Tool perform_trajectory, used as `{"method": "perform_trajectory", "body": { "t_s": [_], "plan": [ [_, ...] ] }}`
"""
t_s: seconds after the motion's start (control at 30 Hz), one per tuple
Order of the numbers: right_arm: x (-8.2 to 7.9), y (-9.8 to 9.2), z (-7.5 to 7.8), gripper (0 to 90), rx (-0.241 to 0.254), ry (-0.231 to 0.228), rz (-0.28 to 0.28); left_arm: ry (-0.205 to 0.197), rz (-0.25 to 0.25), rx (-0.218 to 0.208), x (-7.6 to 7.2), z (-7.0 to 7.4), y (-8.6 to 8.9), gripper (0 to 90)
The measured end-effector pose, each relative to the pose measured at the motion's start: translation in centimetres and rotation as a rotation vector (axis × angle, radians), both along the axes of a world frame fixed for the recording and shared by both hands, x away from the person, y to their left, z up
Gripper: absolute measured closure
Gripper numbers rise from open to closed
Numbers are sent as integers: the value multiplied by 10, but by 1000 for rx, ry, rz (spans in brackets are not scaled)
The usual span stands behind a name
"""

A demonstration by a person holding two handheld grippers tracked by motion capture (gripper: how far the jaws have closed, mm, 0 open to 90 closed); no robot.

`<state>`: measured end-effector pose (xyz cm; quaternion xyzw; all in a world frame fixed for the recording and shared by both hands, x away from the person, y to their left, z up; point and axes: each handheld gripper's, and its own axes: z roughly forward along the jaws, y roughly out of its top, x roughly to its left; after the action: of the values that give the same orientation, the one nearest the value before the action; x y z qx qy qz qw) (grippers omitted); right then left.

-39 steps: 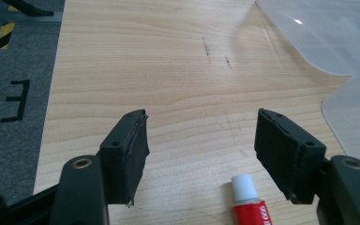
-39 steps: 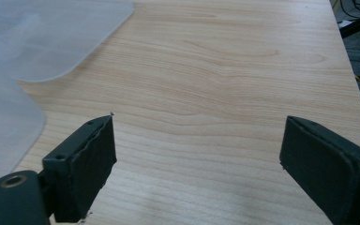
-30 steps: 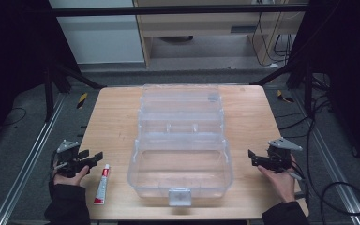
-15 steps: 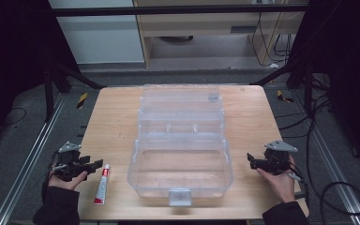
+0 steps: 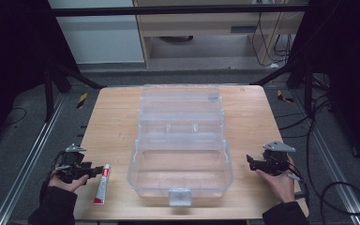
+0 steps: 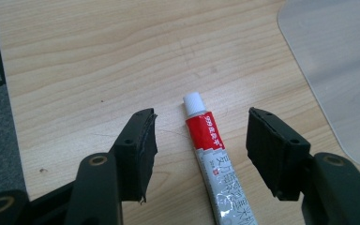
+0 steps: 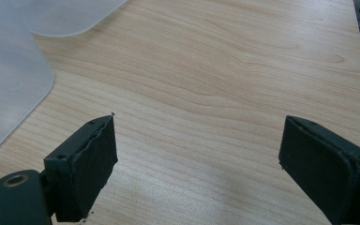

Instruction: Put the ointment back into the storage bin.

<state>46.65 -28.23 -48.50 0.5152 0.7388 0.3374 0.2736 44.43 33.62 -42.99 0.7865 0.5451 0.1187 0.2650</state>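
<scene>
— Straddling the tube (image 6: 211, 164) with our left tool (image 6: 199, 150); jaws just been closing, pads not yet touching it.
— Tube lies flat on the worktop (image 5: 117, 126), left of the clear box (image 5: 180, 159). Right tool (image 5: 252, 161)?
— Jaws apart, holding nothing.

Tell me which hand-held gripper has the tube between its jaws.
The left hand-held gripper: the red-and-white tube lies between its jaws, which have just been closing, untouched. The right hand-held gripper straddles bare table.
</scene>
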Motion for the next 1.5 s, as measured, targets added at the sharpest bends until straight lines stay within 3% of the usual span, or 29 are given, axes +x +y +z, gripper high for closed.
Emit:
{"method": "perform_trajectory", "body": {
  "t_s": [0.43,0.83,1.5],
  "plan": [
    [1,3,-4,136,-27,37,30,103,-28,49,8,-12,-11,470],
    [2,5,-7,149,-50,56,51,169,-30,73,17,-23,-17,496],
    [3,6,-9,165,-61,87,78,215,-54,105,23,-35,-24,631]
  ]
}}
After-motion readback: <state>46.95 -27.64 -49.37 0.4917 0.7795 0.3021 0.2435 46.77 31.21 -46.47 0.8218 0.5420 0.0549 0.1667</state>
